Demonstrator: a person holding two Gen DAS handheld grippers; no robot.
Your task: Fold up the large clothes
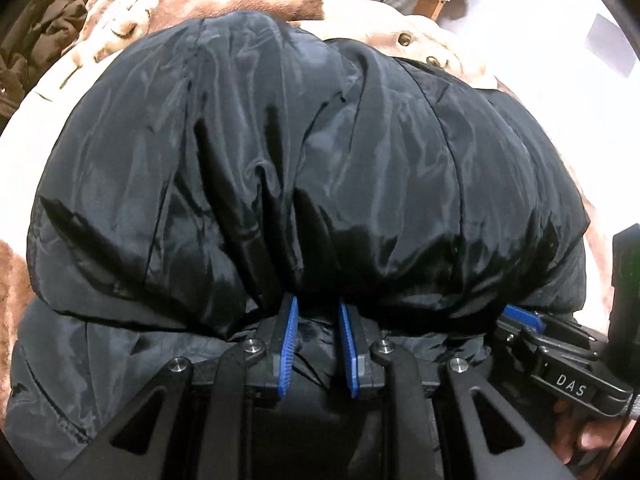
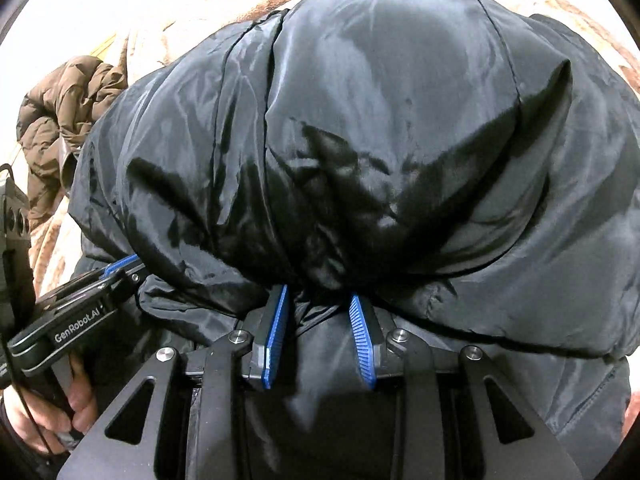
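Bulging jacket (image 1: pixel 304 160) over hand-held gripper (image 1: pixel 318 308)

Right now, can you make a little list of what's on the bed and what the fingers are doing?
main thing: black puffy jacket, folded over on itself
under it: tan and brown fleece blanket
also there: brown jacket, crumpled at the side
left gripper: fingers slightly apart at the fold's near edge, tips tucked under it
right gripper: fingers slightly apart, black fabric between them
grip: cannot tell if either pinches the fabric
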